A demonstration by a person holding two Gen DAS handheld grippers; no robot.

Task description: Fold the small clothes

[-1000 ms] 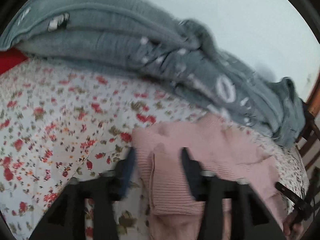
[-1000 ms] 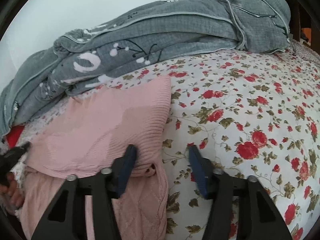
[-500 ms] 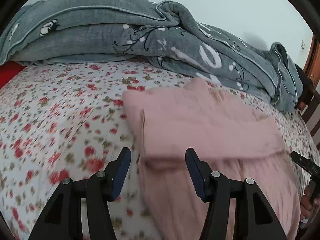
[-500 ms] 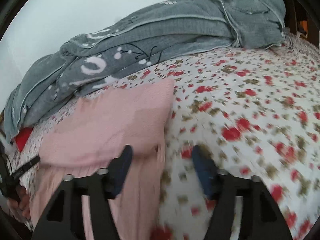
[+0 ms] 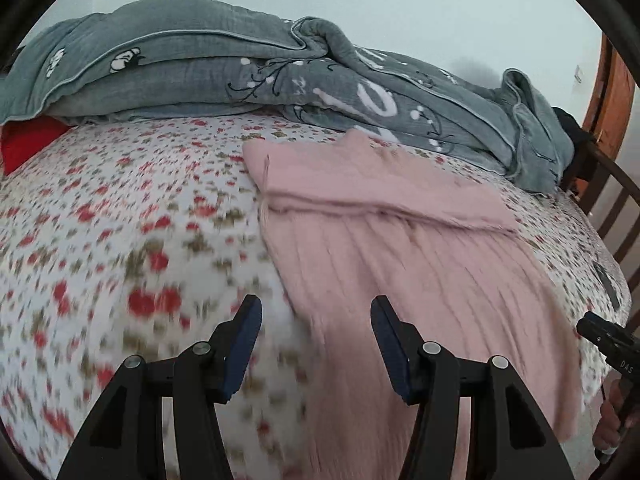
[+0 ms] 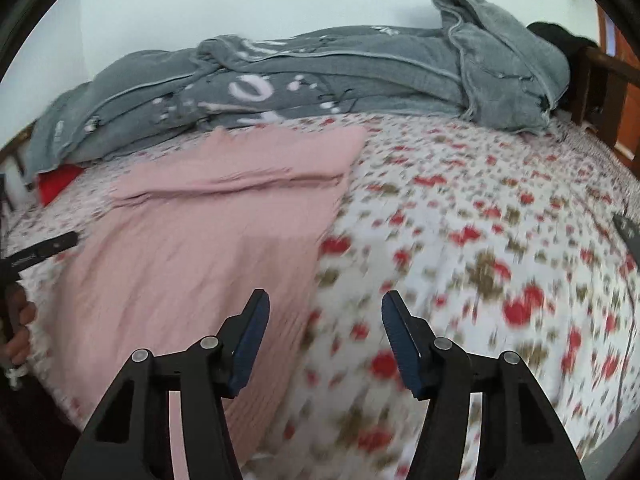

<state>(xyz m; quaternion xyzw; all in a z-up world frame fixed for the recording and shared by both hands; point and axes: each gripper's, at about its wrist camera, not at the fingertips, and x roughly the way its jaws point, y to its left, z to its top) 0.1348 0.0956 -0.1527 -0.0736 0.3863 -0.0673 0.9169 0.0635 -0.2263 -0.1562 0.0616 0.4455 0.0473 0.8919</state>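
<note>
A pink knitted garment (image 5: 400,240) lies flat on the flowered bed sheet (image 5: 120,208), its far part folded back over itself in a band. My left gripper (image 5: 316,320) hovers open over the garment's near left edge with nothing between its fingers. In the right wrist view the garment (image 6: 200,232) lies to the left, and my right gripper (image 6: 324,312) hangs over its right edge and the sheet (image 6: 480,220). Its jaws are closing with nothing between them. Each view shows the other gripper's tip and a hand (image 6: 18,320) at the side.
A crumpled grey quilt (image 5: 240,64) runs along the wall at the back of the bed. A red pillow (image 5: 28,140) peeks out under its left end. A wooden bed frame (image 5: 612,92) stands at the right. A dark flat object (image 6: 628,232) lies on the sheet's right side.
Both grippers have drawn back from the folded band toward the near edge of the bed. The fold stays where it was laid, now farther from the fingers.
</note>
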